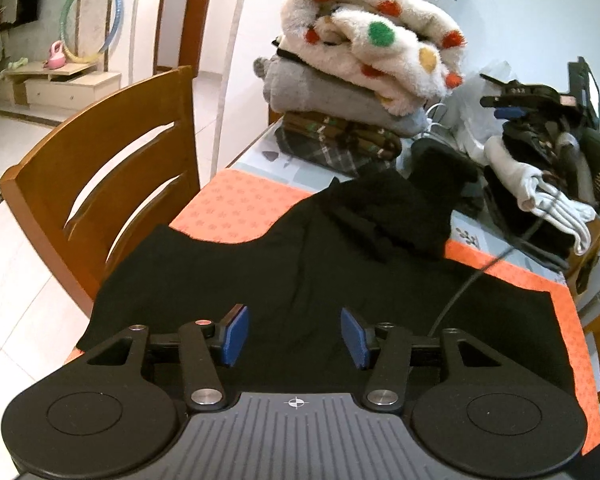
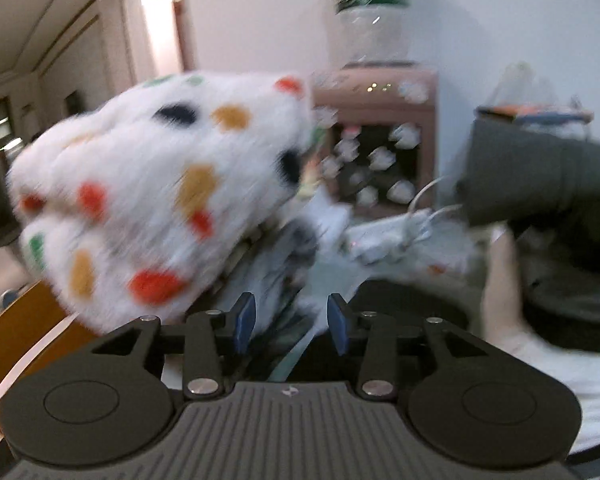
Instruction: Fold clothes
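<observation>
A black garment [image 1: 340, 264] lies spread and partly bunched on the orange mat [image 1: 236, 204] on the table. My left gripper [image 1: 296, 334] hovers over its near part, open, with nothing pinched between the blue pads. In the blurred right wrist view my right gripper [image 2: 292, 320] is also open and empty. It points at a stack of folded clothes topped by a white fleecy piece with coloured dots [image 2: 160, 200], just ahead and to its left. The left wrist view shows the same stack [image 1: 364, 60] at the table's far end.
A wooden chair [image 1: 100, 184] stands against the table's left side. A white-gloved hand [image 1: 540, 196] and a cable [image 1: 472, 280] are at the right over clutter. A water dispenser [image 2: 376, 128] with its bottle stands behind the stack. A dark sleeve [image 2: 540, 176] fills the right.
</observation>
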Demonstrator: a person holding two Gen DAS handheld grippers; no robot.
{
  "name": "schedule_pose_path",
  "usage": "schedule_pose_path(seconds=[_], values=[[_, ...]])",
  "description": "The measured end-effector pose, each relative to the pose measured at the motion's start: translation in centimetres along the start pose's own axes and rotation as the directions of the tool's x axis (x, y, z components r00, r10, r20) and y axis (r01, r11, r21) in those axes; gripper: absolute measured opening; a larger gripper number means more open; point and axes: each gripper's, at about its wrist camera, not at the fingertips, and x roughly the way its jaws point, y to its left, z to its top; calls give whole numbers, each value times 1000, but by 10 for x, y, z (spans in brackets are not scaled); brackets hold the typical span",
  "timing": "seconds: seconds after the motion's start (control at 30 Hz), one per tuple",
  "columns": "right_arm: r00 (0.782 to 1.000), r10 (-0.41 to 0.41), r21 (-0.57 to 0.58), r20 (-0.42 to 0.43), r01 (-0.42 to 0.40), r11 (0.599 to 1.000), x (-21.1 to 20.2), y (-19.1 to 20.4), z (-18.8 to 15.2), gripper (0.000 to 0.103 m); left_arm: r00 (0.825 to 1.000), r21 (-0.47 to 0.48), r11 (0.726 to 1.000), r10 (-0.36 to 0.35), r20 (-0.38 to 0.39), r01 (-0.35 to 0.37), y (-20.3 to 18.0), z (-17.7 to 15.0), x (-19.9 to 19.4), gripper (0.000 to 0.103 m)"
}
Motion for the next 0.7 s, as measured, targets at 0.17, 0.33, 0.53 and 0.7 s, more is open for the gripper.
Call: schedule_pose_path(seconds=[0.17, 0.33, 0.53, 0.7], values=[[981, 155, -4, -114, -156, 988, -1, 22, -34, 45, 1000, -33, 999, 27, -14, -28, 5, -5, -4, 54], [935, 281, 43, -218, -278, 960, 7, 50, -74, 45, 998, -73, 995, 67, -19, -68, 10, -13, -11, 54], [873, 380, 135, -306, -355, 925, 24, 82, -119, 46, 993, -119, 986, 119, -18, -121, 16, -25, -24, 54], [840, 416, 270, -348, -335, 903, 55, 94, -145, 52, 985, -157, 973, 170, -14, -170, 19, -37, -40, 55]])
